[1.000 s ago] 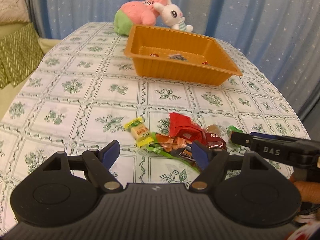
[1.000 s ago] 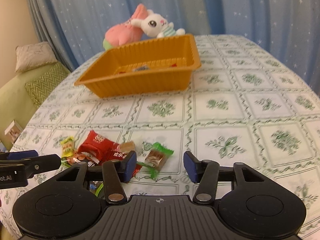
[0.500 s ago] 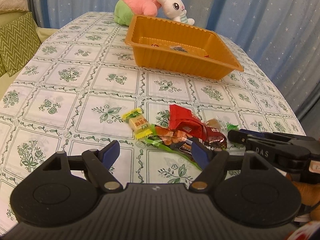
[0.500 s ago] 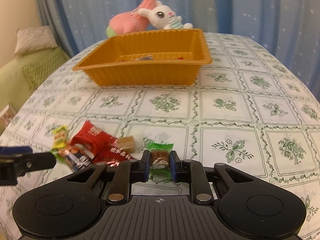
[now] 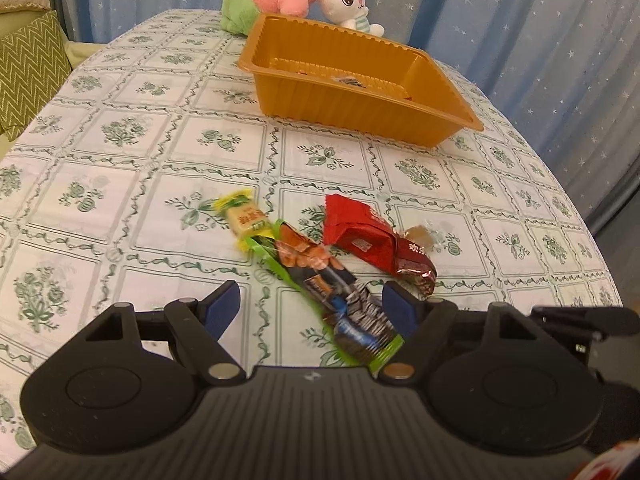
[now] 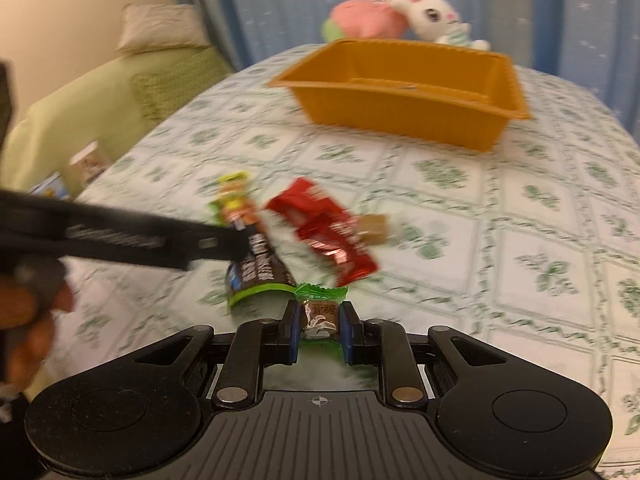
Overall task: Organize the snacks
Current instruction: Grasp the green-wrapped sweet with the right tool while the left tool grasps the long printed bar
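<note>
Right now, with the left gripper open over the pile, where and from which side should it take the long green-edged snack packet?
Grip the long green-edged packet across its narrow width near the middle, coming down from above. It lies flat and slanted on the tablecloth, its near end between the fingers of the open left gripper. Its far end touches the yellow candy, so a mid-body pinch probably avoids dragging neighbours.

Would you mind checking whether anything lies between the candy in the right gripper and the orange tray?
Nothing visible blocks it. The right gripper is shut on the green-wrapped candy, and only bare tablecloth lies ahead up to the tray. The other snacks, including the red packet, sit left of that line.
</note>
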Action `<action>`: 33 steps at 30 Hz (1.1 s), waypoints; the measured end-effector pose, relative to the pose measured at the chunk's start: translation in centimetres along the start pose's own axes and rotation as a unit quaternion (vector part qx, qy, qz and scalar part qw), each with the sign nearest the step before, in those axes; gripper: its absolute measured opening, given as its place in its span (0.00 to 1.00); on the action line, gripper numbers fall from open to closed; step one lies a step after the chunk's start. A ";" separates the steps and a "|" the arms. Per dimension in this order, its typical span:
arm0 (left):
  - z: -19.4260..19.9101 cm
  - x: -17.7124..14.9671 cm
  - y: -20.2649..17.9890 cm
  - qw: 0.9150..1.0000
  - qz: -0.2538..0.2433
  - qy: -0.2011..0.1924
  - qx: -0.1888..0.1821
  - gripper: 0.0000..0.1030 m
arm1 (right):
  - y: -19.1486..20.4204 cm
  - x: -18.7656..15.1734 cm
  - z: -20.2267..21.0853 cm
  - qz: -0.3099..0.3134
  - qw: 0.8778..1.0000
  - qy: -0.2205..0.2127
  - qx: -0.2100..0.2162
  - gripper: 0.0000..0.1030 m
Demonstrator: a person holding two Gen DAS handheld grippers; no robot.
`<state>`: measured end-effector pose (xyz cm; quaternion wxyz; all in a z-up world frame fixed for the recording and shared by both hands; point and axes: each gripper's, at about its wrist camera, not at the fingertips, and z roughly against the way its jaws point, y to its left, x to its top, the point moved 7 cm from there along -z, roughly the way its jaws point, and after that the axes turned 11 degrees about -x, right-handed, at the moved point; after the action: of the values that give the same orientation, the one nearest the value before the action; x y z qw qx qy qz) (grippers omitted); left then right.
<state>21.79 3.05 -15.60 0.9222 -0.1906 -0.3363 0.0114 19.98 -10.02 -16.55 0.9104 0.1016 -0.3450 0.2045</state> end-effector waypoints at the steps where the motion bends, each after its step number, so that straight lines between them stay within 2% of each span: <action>1: -0.3 0.1 0.0 1.000 0.001 -0.001 0.002 0.72 | 0.0 -0.1 0.1 -0.001 1.000 0.000 -0.001 0.20; 5: -1.5 0.6 0.0 1.000 0.005 -0.011 0.009 0.68 | -1.2 0.3 0.1 -0.024 0.999 -0.004 -0.028 0.20; 6: -1.7 0.7 -0.1 1.000 0.000 -0.012 0.012 0.67 | -1.6 0.4 0.1 -0.032 0.999 -0.005 -0.035 0.20; 10: -2.3 0.8 -0.8 0.999 -0.033 -0.011 0.029 0.56 | -2.9 0.5 -0.1 -0.053 0.997 -0.002 -0.053 0.20; 11: -2.3 0.7 -1.0 0.998 -0.046 -0.009 0.032 0.56 | -3.1 0.5 -0.1 -0.057 0.997 -0.001 -0.053 0.20; 14: -2.1 0.4 -1.2 0.998 -0.058 -0.001 0.022 0.49 | -3.7 0.6 -0.1 -0.065 0.996 -0.001 -0.053 0.20; 16: -1.7 0.0 -1.6 0.997 -0.074 0.007 0.015 0.36 | -4.0 0.7 0.1 -0.072 0.996 -0.003 -0.053 0.20; 18: -1.3 -0.4 -2.0 0.996 -0.087 0.016 0.012 0.31 | -4.2 0.8 0.2 -0.077 0.996 -0.003 -0.051 0.20; 25: -1.7 -0.6 -2.0 0.996 -0.090 0.021 0.016 0.32 | -4.6 1.0 0.1 -0.092 0.994 -0.003 -0.054 0.20; 29: -2.2 -0.8 -2.6 0.990 -0.135 0.020 0.037 0.33 | -4.6 1.1 0.0 -0.095 0.994 -0.003 -0.053 0.20; 33: -1.8 -0.7 -2.1 0.991 -0.129 0.020 0.042 0.25 | -4.7 1.3 0.2 -0.096 0.994 -0.007 -0.055 0.20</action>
<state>22.20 0.37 -16.54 0.9296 -0.1073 -0.3390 -0.0973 22.85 -13.88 -15.72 0.9275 0.0860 -0.3509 0.0959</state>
